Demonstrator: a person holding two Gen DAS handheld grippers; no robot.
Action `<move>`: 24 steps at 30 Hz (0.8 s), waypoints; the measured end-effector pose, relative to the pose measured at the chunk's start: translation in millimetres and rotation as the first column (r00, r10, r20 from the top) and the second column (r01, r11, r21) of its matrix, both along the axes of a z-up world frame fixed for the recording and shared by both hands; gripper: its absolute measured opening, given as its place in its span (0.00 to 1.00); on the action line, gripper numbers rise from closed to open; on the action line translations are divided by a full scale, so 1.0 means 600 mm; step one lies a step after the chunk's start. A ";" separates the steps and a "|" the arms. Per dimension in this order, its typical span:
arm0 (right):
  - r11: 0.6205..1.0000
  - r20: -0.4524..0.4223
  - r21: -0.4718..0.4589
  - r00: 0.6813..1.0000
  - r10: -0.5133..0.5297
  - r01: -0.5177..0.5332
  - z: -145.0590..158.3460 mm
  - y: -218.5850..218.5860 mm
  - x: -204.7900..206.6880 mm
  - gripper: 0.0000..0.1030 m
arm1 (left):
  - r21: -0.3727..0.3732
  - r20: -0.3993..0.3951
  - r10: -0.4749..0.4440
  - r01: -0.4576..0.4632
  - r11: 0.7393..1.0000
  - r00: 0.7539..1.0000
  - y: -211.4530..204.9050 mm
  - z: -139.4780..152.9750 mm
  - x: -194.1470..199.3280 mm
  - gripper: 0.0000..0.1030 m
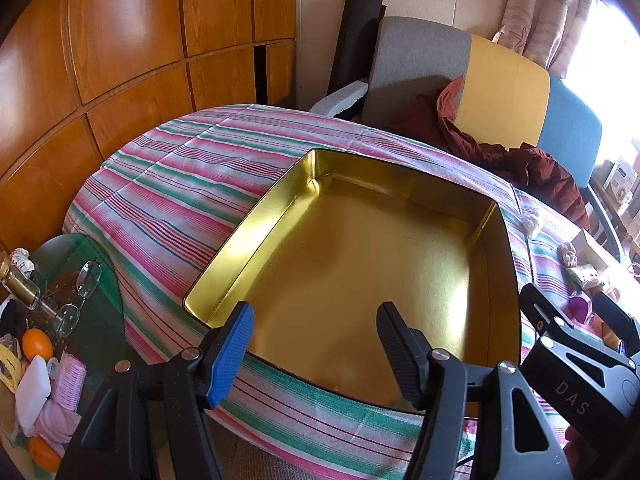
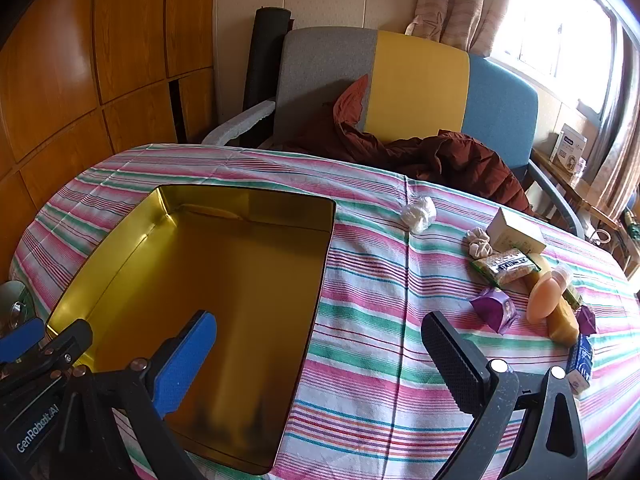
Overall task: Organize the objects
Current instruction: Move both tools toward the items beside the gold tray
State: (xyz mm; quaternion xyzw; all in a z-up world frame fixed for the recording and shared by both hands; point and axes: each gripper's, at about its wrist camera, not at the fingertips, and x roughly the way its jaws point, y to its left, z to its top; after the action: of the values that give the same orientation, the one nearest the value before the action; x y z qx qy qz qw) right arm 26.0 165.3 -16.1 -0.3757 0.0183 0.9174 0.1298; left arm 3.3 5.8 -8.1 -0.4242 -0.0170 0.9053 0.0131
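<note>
Both claws hang spread and empty above a striped desk, with the sorting job apparently not yet begun. The left claw [image 1: 316, 344] hovers with its jaws apart over the near edge of an open gold tin [image 1: 360, 248], gripping nothing. The right claw [image 2: 320, 360] stands at its widest, its blue pad over the tin's near right corner and its black pad over bare tablecloth [image 2: 380, 340], likewise holding nothing.

The gold tin sits on the left half of the desk, its shiny floor bare in both views, so by this evidence no item has gone in. Everything to be tidied appears to wait in a loose cluster at the right side of the desk: a small cream box [image 2: 516, 232], a cereal bar wrapper [image 2: 506, 266], a purple packet [image 2: 494, 308], a peach-coloured bottle [image 2: 542, 296], a blue carton [image 2: 582, 360] nearest, and a fabric scrunchie [image 2: 480, 244]. A crumpled white wad [image 2: 419, 209] lies apart, just beyond the tin's far right corner.

The whole task seems to lie ahead, the right claw being nearer the pile.
</note>
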 end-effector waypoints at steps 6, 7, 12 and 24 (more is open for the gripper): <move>1.000 -0.002 -0.001 1.000 -0.002 0.002 0.001 0.005 0.005 1.00 | -0.002 0.002 -0.003 0.003 1.000 1.000 0.003 -0.001 0.002 0.63; 1.000 -0.007 -0.003 1.000 -0.005 0.005 0.002 0.006 0.007 1.00 | -0.005 0.001 -0.002 0.002 1.000 1.000 0.004 -0.002 0.003 0.63; 1.000 -0.027 -0.018 1.000 -0.010 0.010 0.007 0.016 0.014 1.00 | -0.011 0.007 -0.006 0.007 1.000 1.000 0.010 -0.004 0.005 0.63; 0.993 -0.016 -0.116 1.000 0.005 -0.007 -0.013 0.097 0.046 1.00 | 0.095 0.016 -0.166 0.164 0.982 0.986 0.043 -0.015 0.024 0.63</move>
State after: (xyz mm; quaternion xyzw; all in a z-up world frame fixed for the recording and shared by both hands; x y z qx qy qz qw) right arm 53.9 223.4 -23.7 -0.3755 0.0714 0.9181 0.1050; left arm 17.5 31.3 -17.1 -0.4337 -0.0243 0.8942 0.1078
